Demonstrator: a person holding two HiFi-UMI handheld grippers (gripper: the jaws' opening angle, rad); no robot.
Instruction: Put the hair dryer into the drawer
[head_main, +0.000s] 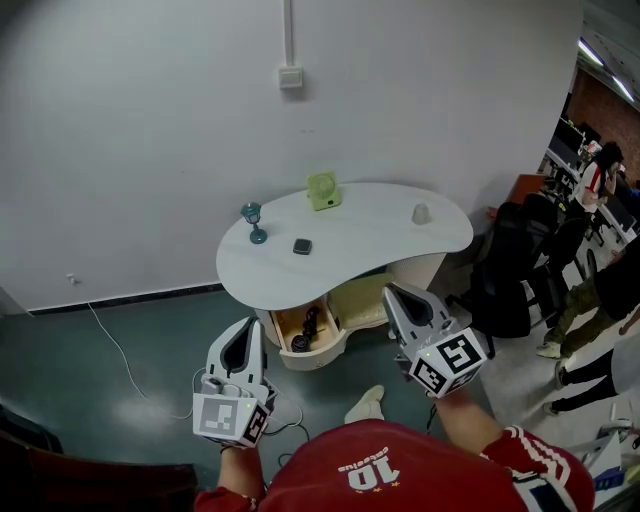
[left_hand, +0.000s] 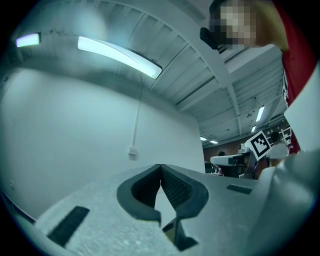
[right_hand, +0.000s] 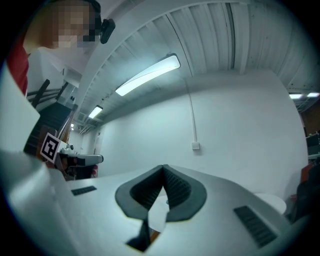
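Under the white curved table a drawer stands pulled out. A dark object, seemingly the hair dryer, lies inside it. My left gripper hovers just left of the drawer and in front of it, jaws shut and empty. The right gripper is held right of the drawer, at the table's front edge, also shut with nothing in it. In the left gripper view the left gripper points slightly upward at the wall, as does the right gripper in its own view.
On the tabletop stand a green fan-like item, a teal goblet, a small dark square and a white cup. A cable trails on the floor at left. Black chairs and people fill the right.
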